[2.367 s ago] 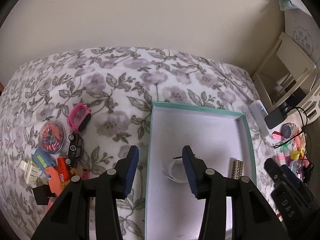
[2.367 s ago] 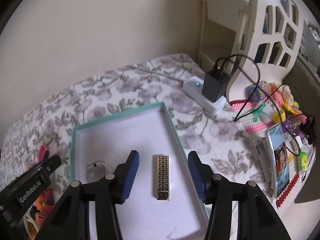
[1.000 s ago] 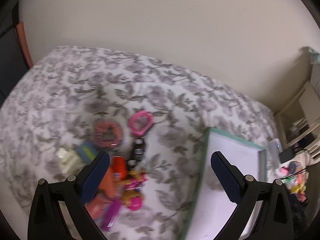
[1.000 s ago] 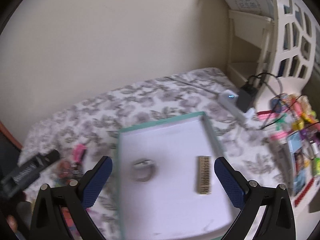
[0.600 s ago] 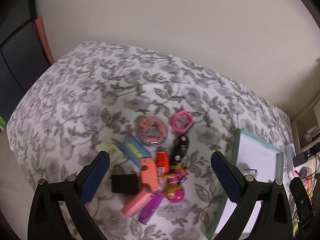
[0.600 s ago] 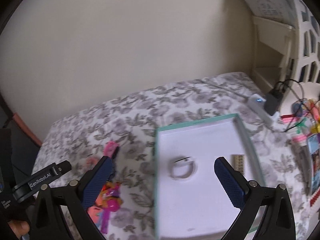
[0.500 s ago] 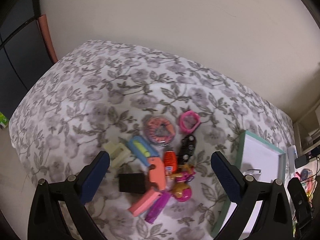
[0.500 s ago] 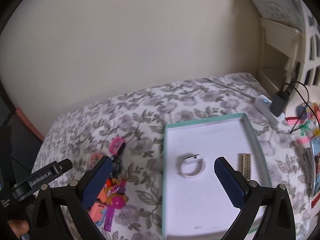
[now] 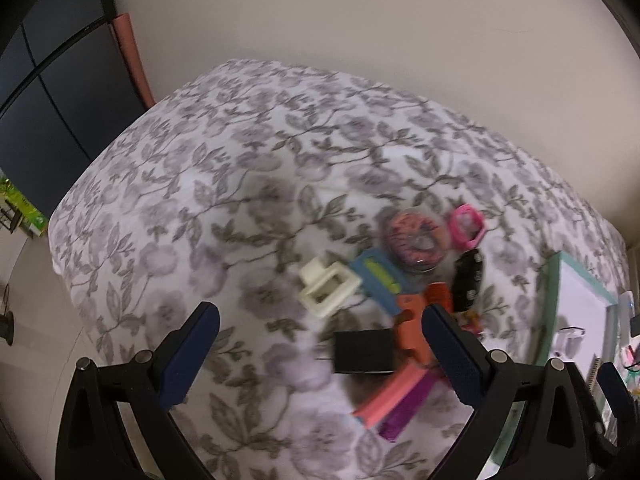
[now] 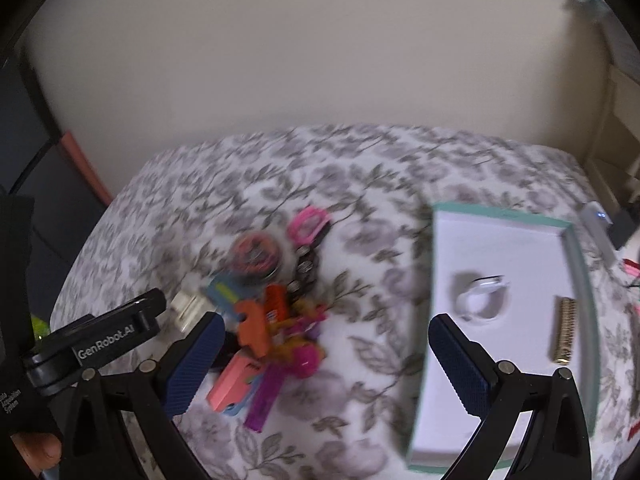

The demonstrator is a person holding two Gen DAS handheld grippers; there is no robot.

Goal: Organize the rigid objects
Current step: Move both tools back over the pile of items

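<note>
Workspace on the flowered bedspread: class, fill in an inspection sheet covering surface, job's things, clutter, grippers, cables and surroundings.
Surface: grey-flowered bedspread, bare at its left.
Job's things: teal-rimmed white tray holds a white ring-shaped band and a gold patterned bar; pile of small colourful toys lies left of the tray.
Clutter: cream plastic clip, black block beside the pile.
Grippers: left gripper and right gripper, jaws wide, empty.
Cables: nothing seen clearly.
Surroundings: beige wall.

1. We're in a home, looks like a bedroom: a soft surface under a grey floral cover [image 9: 240, 184] against a plain cream wall [image 9: 360, 20].
2. Kids' toys in a pile [image 10: 272, 312].
3. White cut-out shelf [image 10: 624, 92] and a plugged-in charger [image 10: 624, 220] beside it.
</note>
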